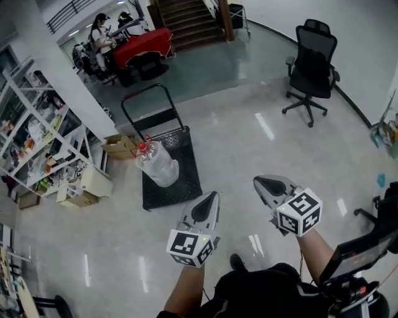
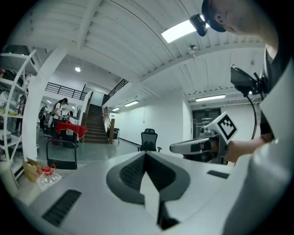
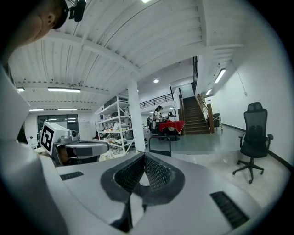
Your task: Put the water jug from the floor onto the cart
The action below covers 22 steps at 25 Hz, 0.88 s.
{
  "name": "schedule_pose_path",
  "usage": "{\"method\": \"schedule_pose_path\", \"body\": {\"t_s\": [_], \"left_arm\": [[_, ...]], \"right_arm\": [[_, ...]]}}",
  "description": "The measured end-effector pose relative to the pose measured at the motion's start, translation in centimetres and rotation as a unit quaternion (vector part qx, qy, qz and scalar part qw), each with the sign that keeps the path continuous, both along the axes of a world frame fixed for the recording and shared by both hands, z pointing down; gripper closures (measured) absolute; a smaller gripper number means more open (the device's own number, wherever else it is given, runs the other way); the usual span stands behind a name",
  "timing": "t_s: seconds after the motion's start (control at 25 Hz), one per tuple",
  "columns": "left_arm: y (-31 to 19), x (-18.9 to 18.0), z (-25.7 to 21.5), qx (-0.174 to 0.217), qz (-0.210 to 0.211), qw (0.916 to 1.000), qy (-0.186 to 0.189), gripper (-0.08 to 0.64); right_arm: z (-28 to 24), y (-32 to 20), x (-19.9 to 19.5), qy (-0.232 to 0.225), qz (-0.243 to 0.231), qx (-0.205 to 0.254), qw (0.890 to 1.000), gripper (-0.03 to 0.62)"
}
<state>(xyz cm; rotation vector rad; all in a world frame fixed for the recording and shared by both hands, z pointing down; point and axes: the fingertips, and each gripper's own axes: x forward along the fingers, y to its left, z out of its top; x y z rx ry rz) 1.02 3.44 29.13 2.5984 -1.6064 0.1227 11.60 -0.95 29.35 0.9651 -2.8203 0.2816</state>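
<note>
A clear water jug with a red cap lies on its side on the black flat cart, whose handle stands at the far end. The left gripper view shows the jug small at the lower left. My left gripper hangs near the cart's front right corner, shut and holding nothing. My right gripper is further right over bare floor, also shut and empty. In each gripper view the jaws meet with nothing between them. Each gripper also shows in the other's view: the right gripper and the left gripper.
A white pillar and metal shelves with cardboard boxes stand left of the cart. A black office chair is at the far right. A person sits at a red-covered table near the stairs.
</note>
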Motion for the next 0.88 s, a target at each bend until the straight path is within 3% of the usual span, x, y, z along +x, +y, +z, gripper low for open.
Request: {"method": "schedule_pose_path", "body": {"t_s": [0.12, 0.36, 0.52, 0.72, 0.88], "left_arm": [[3.8, 3.0, -0.3, 0.005, -0.005, 0.9995, -0.029, 0.560], [10.8, 8.3, 0.4, -0.014, -0.023, 0.9996, -0.002, 0.560], [16.2, 11.4, 1.0, -0.031, -0.049, 0.9983, -0.010, 0.560], [22.2, 12.6, -0.7, -0.031, -0.057, 0.9976, -0.021, 0.560], [27.2, 11.4, -1.2, -0.048, -0.067, 0.9965, -0.010, 0.560]], "right_arm": [[-0.5, 3.5, 2.6, -0.012, -0.009, 0.005, 1.000, 0.589], [-0.4, 10.0, 9.2, -0.024, -0.039, 0.031, 0.998, 0.589], [0.7, 14.0, 13.9, -0.034, -0.037, 0.019, 0.999, 0.589], [-1.1, 19.2, 15.0, -0.042, -0.030, 0.024, 0.998, 0.589], [-2.0, 24.4, 14.5, -0.041, -0.010, 0.022, 0.999, 0.589]]}}
